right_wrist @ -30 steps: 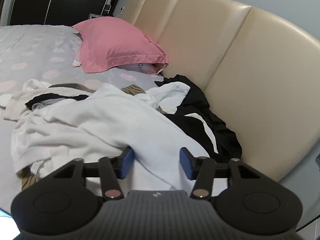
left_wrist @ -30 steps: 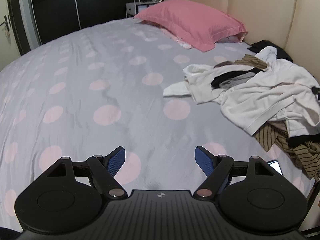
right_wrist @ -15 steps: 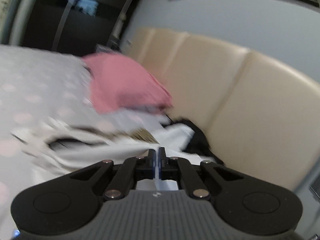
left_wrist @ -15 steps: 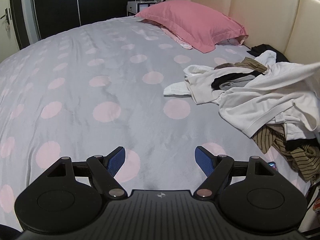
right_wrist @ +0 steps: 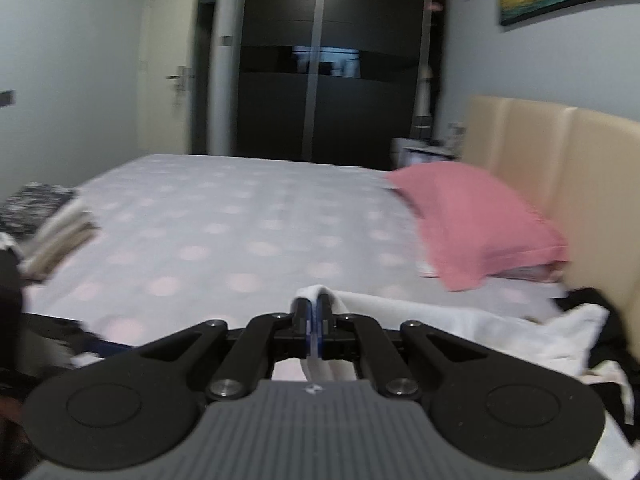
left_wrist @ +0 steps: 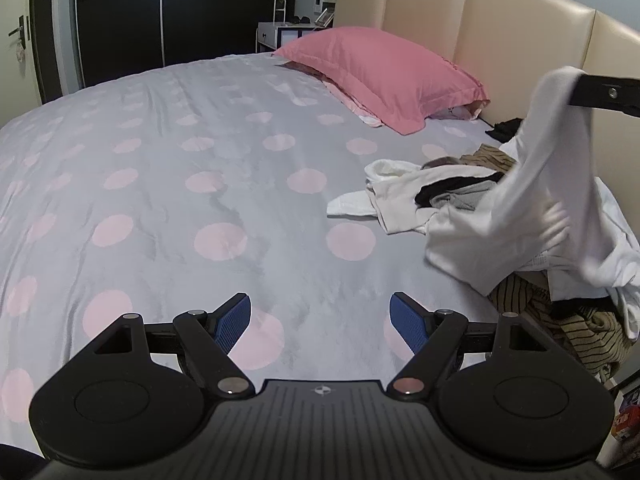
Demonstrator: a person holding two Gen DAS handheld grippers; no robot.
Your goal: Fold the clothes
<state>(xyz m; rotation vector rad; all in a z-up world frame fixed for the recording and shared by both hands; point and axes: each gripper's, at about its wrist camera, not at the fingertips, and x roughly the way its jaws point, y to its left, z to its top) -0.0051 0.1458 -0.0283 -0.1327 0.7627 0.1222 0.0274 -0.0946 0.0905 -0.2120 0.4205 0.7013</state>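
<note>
Right gripper [right_wrist: 314, 312] pinched tight on white shirt [left_wrist: 536, 184], lifting it above clothes pile [left_wrist: 560, 304] at bed's [left_wrist: 200, 168] right edge; left gripper [left_wrist: 320, 316] wide open, empty, over near bedspread.

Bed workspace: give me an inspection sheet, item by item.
Surface: grey bedspread with pink dots, mostly bare.
Job's things: white cotton garment lifted from the pile of mixed clothes by the headboard.
Clutter: pink pillow; folded stack of fabric at the far edge.
Grippers: left gripper jaws open, empty; right gripper jaws shut on the garment.
Cables: nothing seen.
Surroundings: beige padded headboard, dark wardrobe.
</note>
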